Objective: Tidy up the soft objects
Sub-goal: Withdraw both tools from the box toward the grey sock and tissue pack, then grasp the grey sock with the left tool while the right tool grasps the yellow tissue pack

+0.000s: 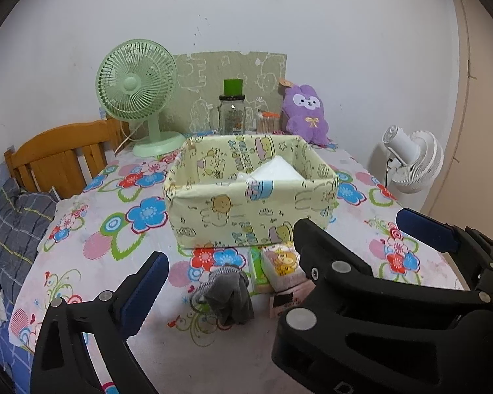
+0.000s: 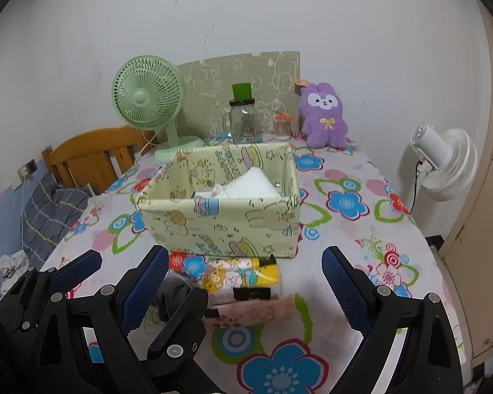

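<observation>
The left gripper (image 1: 228, 264) hovers low over the table with its blue-padded black fingers (image 1: 146, 287) spread wide and nothing between them; the grey crumpled sock (image 1: 229, 295) lies on the cloth in the gap between them, touched by neither pad. The right gripper (image 2: 245, 290) is likewise spread wide and empty, its textured blue pads (image 2: 345, 292) standing to either side of a small pile of printed tissue packs (image 2: 243, 277), without touching it. In the right wrist view the left gripper's black frame crosses the lower left and hides most of the sock. The yellow cartoon-printed pack lies on top of a pale pink one (image 2: 249, 312), and from the left wrist view a green-edged pack (image 1: 256, 267) shows beside them, all just in front of the pale yellow fabric storage box with cartoon animal print (image 1: 251, 215). Inside that open box sits a white folded soft item (image 1: 276, 172), leaning toward the back right corner. The box rests near the middle of the table covered in a flowered cloth (image 1: 92, 229). Along the far edge by the wall stand a mint green desk fan (image 1: 138, 92), a clear glass jar with a green-topped lid (image 1: 232, 111), a small tub of cotton swabs (image 2: 282, 126) and a purple plush bunny (image 1: 307, 111). A white floor fan (image 2: 443, 164) stands beyond the table's right side, a wooden headboard (image 1: 62, 151) beyond its left.
</observation>
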`<action>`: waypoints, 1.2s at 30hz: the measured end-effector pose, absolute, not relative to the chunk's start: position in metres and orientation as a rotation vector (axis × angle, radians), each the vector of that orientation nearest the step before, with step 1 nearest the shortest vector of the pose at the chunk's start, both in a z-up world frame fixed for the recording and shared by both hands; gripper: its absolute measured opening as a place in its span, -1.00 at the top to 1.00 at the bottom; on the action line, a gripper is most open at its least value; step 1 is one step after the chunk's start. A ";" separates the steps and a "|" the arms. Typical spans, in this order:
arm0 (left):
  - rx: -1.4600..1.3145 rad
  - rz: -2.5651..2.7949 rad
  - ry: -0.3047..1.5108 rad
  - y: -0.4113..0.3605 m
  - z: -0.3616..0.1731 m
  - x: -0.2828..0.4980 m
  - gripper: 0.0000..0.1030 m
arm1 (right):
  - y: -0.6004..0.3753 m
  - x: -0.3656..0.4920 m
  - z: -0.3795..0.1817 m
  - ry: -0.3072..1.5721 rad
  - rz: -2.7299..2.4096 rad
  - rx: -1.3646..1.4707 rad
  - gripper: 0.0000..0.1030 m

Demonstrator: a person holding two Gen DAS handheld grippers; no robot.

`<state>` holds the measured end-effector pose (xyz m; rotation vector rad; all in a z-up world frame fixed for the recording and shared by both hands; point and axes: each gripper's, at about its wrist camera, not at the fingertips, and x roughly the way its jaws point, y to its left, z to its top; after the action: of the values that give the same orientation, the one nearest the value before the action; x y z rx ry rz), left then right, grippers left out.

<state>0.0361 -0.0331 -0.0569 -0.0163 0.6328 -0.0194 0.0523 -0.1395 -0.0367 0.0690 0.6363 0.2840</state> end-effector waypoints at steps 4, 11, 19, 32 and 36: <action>-0.022 -0.028 0.646 -0.033 -0.064 0.035 -0.95 | -0.140 0.052 -0.045 0.654 0.298 0.083 -0.86; -0.028 -0.048 0.656 -0.033 -0.072 0.037 -0.94 | -0.142 0.050 -0.052 0.660 0.299 0.081 -0.86; -0.004 -0.040 0.687 -0.030 -0.087 0.040 -0.94 | -0.147 0.053 -0.071 0.709 0.287 0.110 -0.86; 0.011 0.025 0.736 -0.016 -0.107 0.045 -0.74 | -0.138 0.063 -0.096 0.785 0.299 0.127 -0.86; 0.007 0.035 0.755 -0.014 -0.112 0.051 -0.63 | -0.138 0.069 -0.097 0.792 0.297 0.130 -0.86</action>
<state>0.0513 -0.0142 -0.1123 0.0075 0.7555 0.0352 0.0686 -0.1376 -0.0969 0.1302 0.7919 0.2970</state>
